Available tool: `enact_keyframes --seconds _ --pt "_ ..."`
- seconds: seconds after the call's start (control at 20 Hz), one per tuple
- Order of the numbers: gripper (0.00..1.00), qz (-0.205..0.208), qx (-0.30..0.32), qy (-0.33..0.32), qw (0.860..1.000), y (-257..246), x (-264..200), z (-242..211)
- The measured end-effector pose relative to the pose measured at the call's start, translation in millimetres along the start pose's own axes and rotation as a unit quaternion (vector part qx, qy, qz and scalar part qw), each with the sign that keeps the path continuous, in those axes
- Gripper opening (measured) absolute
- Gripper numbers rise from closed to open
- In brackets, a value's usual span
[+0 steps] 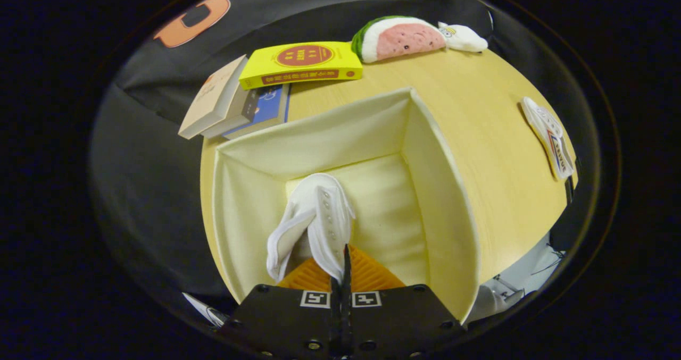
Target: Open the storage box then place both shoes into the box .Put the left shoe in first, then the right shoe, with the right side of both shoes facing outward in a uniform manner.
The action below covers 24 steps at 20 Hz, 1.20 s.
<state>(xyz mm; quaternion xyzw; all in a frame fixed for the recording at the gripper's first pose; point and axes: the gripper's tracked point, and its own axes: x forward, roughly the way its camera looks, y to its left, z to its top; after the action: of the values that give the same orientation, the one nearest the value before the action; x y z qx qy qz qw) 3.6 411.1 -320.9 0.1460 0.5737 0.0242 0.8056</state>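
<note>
Orange ribbed fingers (345, 276) sit closest to the lens, pressed together with a flap of white fabric pinched in the thin seam between them. That fabric belongs to a white lace-up shoe (314, 219), which rises from the fingers toward 12 o'clock and hangs down inside the storage box (452, 206). A row of eyelets runs along the shoe's upper part, and its opening gapes toward 9 o'clock. I cannot tell whether this is the left or the right shoe.

Cream-coloured and open at the top, the storage box surrounds the fingers and the held shoe, its fabric walls standing upright and its floor visible beyond the shoe. It rests on a pale wooden desk (479, 99).

At 3 o'clock from the box, well apart from it and near the desk's edge, the second white shoe (548, 136) lies on its side with a red and blue mark on it.

Beyond the box at 12 o'clock, a yellow book (300, 65) lies on top of a fanned stack of 3 other books (234, 107), which reach toward 10 o'clock and overhang the desk's edge. Just beside the yellow book, toward 1 o'clock, a watermelon-slice plush (399, 38) lies against a small white plush toy (463, 36).
</note>
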Motion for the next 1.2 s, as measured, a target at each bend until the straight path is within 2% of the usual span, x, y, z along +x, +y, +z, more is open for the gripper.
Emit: enact_keyframes --seconds 0.1,0.25,0.4,0.5,0.55,0.65,0.7,0.75,0.8,0.85,1.0,1.1,1.2 --pt "0.00 0.012 -0.014 -0.005 1.000 11.2 8.2 1.3" --pt "0.00 -0.003 -0.055 -0.025 0.998 12.3 18.8 6.7" --pt "0.01 -0.004 -0.069 -0.013 0.997 10.7 24.9 2.6" --pt "0.04 0.012 -0.082 -0.004 0.997 16.1 24.7 -3.4" --pt "0.12 0.023 -0.090 0.006 0.996 18.0 24.6 -7.4" --pt "0.19 0.037 -0.101 0.038 0.993 18.1 25.7 -19.5" --pt "0.19 0.053 -0.105 0.052 0.992 21.7 22.0 -25.4" --pt "0.33 0.061 -0.115 0.058 0.990 19.9 18.8 -29.6" --pt "0.38 0.064 -0.126 0.050 0.989 17.6 12.5 -26.1" --pt "0.38 0.062 -0.136 0.043 0.988 12.5 5.1 -23.2" --pt "0.52 0.099 -0.156 0.039 0.982 9.4 -28.3 -15.2" --pt "0.77 0.102 -0.181 0.026 0.978 -7.3 -51.7 -1.9" --pt "0.86 0.108 -0.213 0.006 0.971 -25.7 -74.9 13.1"
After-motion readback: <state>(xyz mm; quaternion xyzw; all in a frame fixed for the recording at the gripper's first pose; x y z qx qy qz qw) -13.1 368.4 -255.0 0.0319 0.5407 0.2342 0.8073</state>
